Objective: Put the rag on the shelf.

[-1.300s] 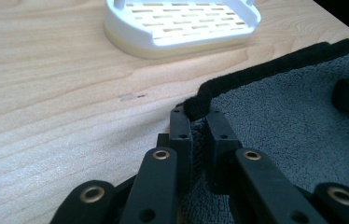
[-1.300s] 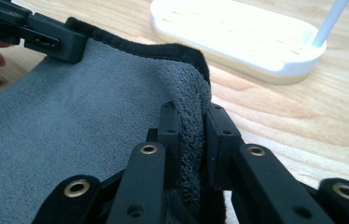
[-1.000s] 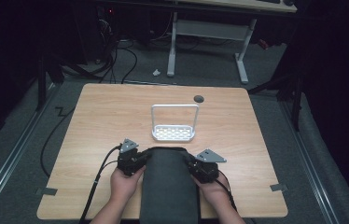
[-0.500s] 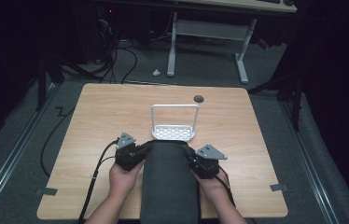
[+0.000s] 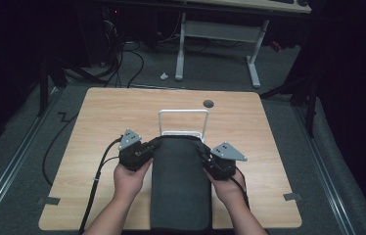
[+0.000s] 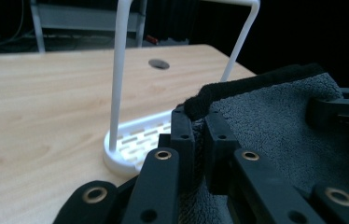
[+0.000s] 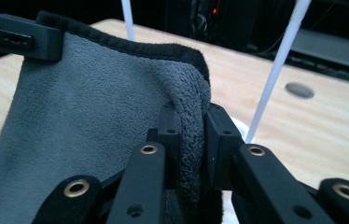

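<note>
- The left tongs (image 5: 148,149) are clamped on the left top corner of the grey towel (image 5: 180,183).
- The right tongs (image 5: 206,157) pinch its right top corner.
- The towel hangs stretched between them over the counter (image 5: 98,122), just before the white rack (image 5: 183,122).

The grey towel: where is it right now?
High view: the grey towel hangs near the table's front, between the left gripper and right gripper, before the white rack.
</note>
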